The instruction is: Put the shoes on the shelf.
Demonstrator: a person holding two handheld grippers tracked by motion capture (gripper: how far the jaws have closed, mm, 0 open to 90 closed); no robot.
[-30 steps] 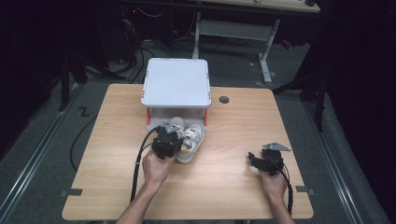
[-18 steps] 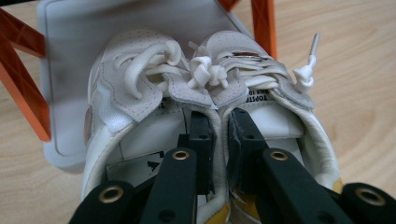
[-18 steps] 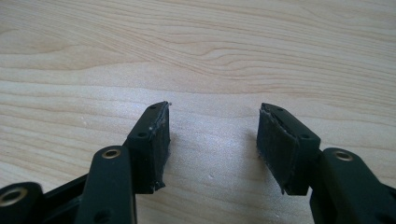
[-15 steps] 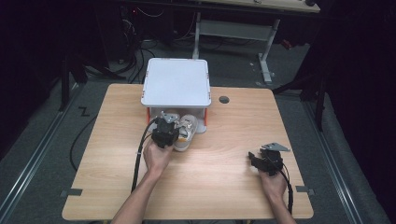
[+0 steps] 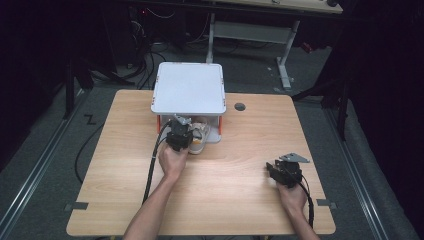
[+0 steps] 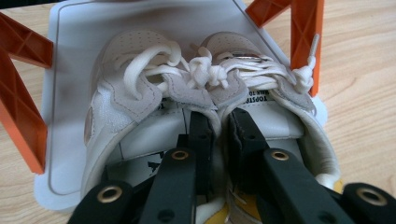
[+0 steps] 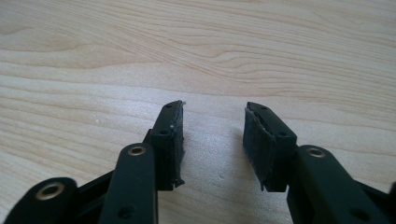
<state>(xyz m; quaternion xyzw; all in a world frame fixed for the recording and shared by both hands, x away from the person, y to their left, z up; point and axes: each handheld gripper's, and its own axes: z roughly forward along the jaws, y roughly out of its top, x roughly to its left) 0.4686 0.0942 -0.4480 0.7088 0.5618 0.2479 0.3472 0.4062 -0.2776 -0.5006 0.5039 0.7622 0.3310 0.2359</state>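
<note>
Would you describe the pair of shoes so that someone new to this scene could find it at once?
Start at the white shelf stand with orange legs at the far side of the wooden table. On its lower tray sits a pair of pale sneakers, laces knotted together, inner walls pinched by the left gripper. Nothing else here is soft or laced.

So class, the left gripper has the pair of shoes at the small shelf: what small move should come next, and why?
Probably push a little further in: the left gripper pinches both shoes by their inner walls, and their heels overhang the shelf's lower tray.
</note>
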